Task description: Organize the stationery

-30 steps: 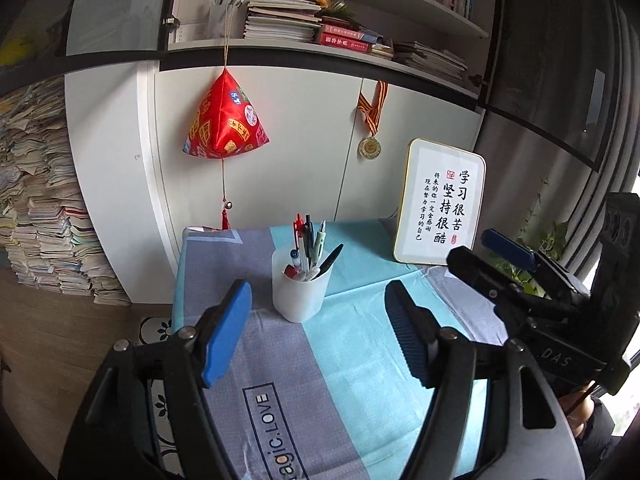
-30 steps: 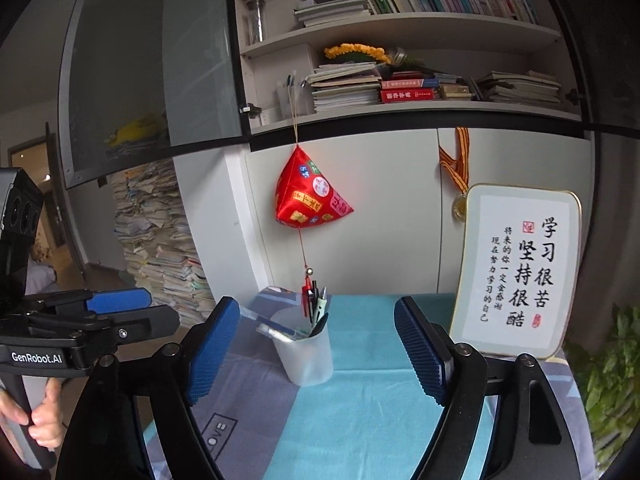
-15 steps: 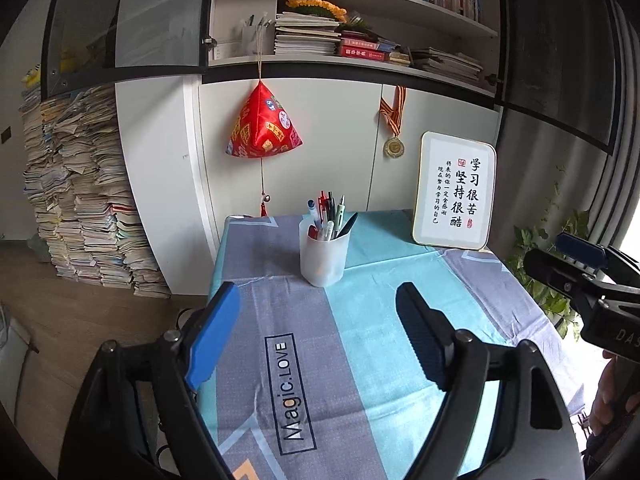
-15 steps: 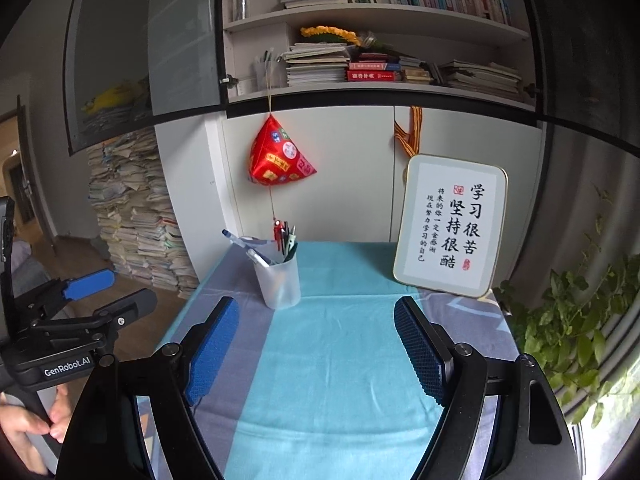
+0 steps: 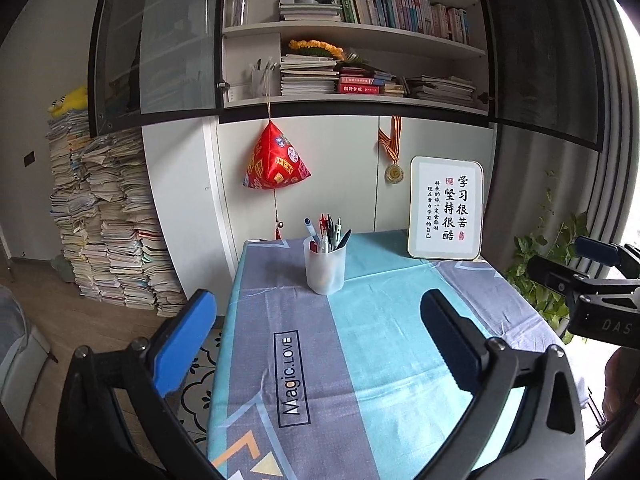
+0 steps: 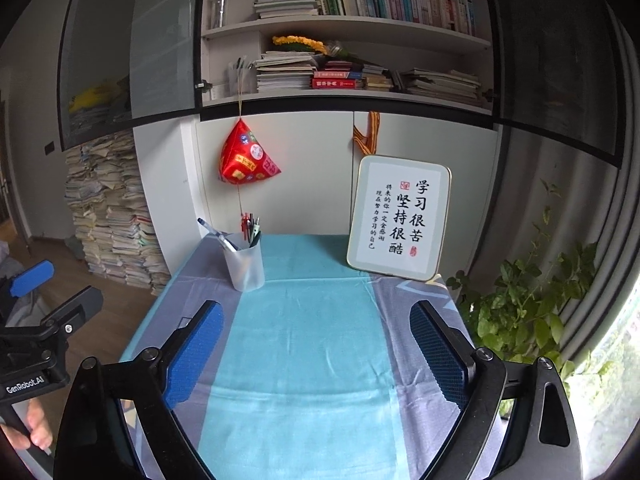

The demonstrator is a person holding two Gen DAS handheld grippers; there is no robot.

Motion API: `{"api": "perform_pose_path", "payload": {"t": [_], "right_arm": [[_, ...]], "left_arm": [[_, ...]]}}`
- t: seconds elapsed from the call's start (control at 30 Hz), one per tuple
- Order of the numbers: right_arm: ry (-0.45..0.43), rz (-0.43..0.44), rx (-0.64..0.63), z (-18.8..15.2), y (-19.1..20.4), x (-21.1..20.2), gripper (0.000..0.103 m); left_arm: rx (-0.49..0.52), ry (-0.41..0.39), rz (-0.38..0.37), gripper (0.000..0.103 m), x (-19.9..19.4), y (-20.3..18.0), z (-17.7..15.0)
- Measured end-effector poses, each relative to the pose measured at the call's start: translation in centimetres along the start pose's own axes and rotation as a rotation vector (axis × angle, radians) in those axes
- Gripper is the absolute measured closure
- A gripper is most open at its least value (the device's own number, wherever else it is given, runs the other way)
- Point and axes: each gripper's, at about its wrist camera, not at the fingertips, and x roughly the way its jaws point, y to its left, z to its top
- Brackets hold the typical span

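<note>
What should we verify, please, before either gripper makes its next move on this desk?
1. Left gripper fingers apart, nothing between them, having just opened: ok.
2. Right gripper likewise, just opened and holding nothing: ok.
3. Pen cup upright on the tablecloth: ok.
4. Pens all in the cup, none loose on the cloth: ok.
5. Framed sign standing clear of the cup: ok.
6. Stationery left outside these views: cannot tell.
</note>
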Motion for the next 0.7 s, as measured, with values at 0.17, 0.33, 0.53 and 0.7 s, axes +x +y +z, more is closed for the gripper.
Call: {"api": "perform_pose_path", "payload": {"t": [0.17,0.33,0.53,0.7], "right_arm": [[0.001,-0.033,-0.006,-0.3,-0.6,-1.3,0.006],[-0.017,-0.049,0.020,-0.6,-1.3,-2.2,0.000],[-0.012,-0.056,0.020,-1.3,-1.1,-1.5,0.000],[-0.028,-0.065,0.029,-1.7,-1.0,-0.7,0.000]], "left_arm": [[-0.005,-0.027,0.082,0.001,-1.4,-0.9,-0.4],[-0.078,-0.037,0.131,0.001,-1.9,-1.1,-0.8],[-0.138,-0.035,0.112,0.001,-1.3,-1.1,-0.9],[-0.162,-0.021,0.130,0.001,-0.2,-0.9,-1.1]]}}
